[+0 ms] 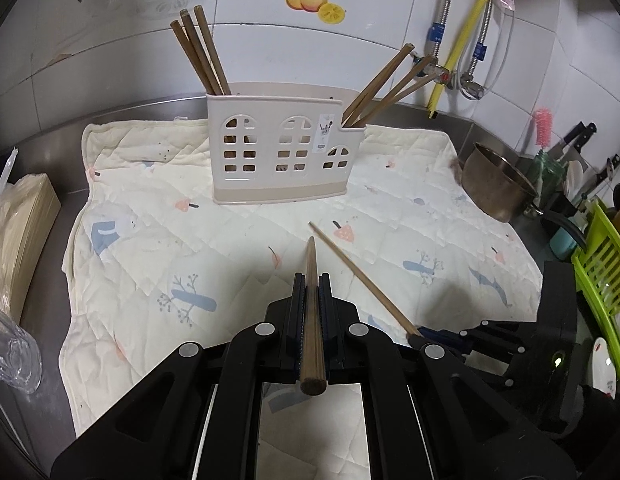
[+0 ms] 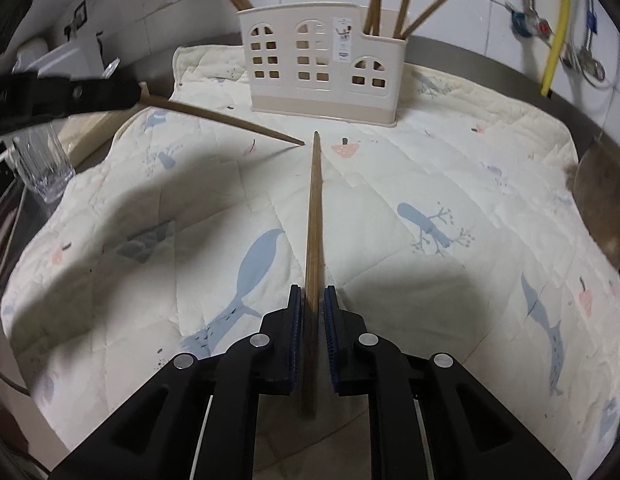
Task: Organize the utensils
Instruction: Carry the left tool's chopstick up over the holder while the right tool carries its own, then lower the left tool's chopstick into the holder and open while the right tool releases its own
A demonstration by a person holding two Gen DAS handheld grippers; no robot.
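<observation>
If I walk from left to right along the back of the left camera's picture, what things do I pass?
Paper stack → three chopsticks → holder → three more chopsticks → metal pot → green rack.

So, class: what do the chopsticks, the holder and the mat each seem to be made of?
Chopsticks: probably wood or bamboo; matt brown with visible grain.
Holder: likely moulded plastic; smooth, slightly glossy cream with cut-out windows.
Mat: quilted fabric, probably cotton; stitched squares, soft wrinkles, printed pattern.
</observation>
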